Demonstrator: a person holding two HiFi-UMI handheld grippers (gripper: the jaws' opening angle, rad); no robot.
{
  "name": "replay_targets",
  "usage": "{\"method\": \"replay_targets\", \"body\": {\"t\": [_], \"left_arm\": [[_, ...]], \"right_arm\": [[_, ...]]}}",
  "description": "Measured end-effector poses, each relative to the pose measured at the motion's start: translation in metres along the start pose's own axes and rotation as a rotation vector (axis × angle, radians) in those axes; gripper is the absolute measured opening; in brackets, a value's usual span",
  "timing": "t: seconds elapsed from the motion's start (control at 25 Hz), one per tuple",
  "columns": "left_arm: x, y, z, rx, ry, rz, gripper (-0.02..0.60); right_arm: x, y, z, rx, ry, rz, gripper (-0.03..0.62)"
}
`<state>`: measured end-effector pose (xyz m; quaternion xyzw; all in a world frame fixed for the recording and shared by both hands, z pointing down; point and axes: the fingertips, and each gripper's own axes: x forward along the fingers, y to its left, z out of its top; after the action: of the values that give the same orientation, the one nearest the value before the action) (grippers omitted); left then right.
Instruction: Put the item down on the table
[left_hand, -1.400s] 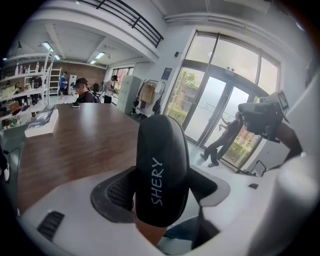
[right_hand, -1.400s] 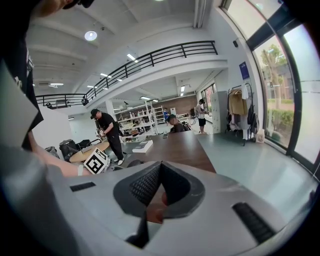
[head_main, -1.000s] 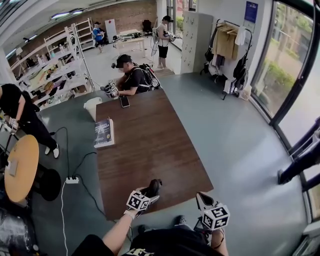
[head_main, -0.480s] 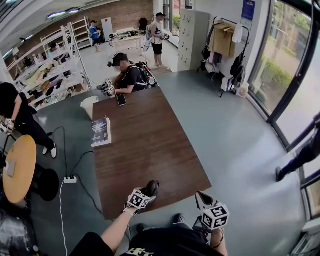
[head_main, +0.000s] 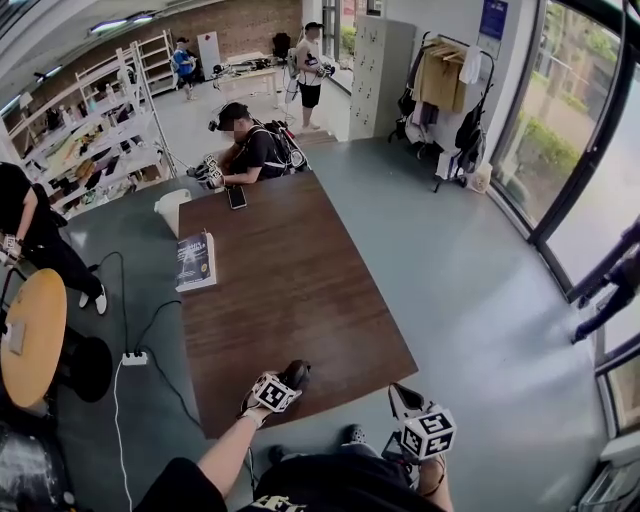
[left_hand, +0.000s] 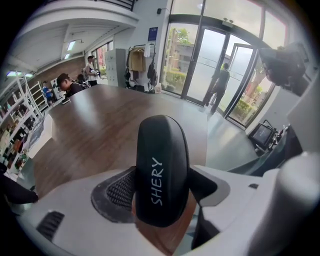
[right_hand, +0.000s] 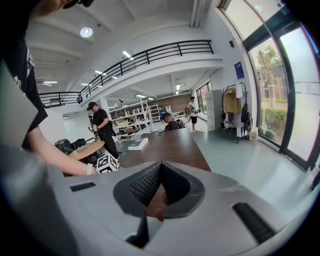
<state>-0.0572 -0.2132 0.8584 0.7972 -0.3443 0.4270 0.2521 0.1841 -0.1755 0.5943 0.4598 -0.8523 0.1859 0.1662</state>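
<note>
A black oval case with "SHERY" in white letters stands on edge between the jaws of my left gripper, which is shut on it. In the head view the left gripper holds the case over the near edge of the long brown table; I cannot tell whether the case touches the wood. My right gripper hangs off the table's near right corner, over the grey floor. In its own view the right gripper has its pads pressed together, with nothing between them.
A dark blue book lies at the table's left edge and a phone near the far end, where a person sits. A round wooden table and a power strip are on the left.
The left gripper with the case has shifted slightly left along the table's near edge. The right gripper has stayed where it was.
</note>
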Motion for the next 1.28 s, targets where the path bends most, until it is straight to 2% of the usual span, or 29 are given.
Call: {"method": "replay_targets", "body": {"t": [0.24,0.6,1.28], "left_arm": [[0.012,0.003,-0.005,0.057,0.058,0.015,0.331],[0.032,0.003,-0.027,0.153,0.196,0.028,0.331],[0.057,0.016,-0.042,0.208,0.299,0.018,0.331]], "right_arm": [[-0.002,-0.002,-0.001,0.000,-0.005,-0.009,-0.015],[-0.003,-0.003,-0.006,0.016,0.005,-0.028,-0.015],[0.003,-0.012,-0.007,0.027,0.019,-0.049,-0.015]]}}
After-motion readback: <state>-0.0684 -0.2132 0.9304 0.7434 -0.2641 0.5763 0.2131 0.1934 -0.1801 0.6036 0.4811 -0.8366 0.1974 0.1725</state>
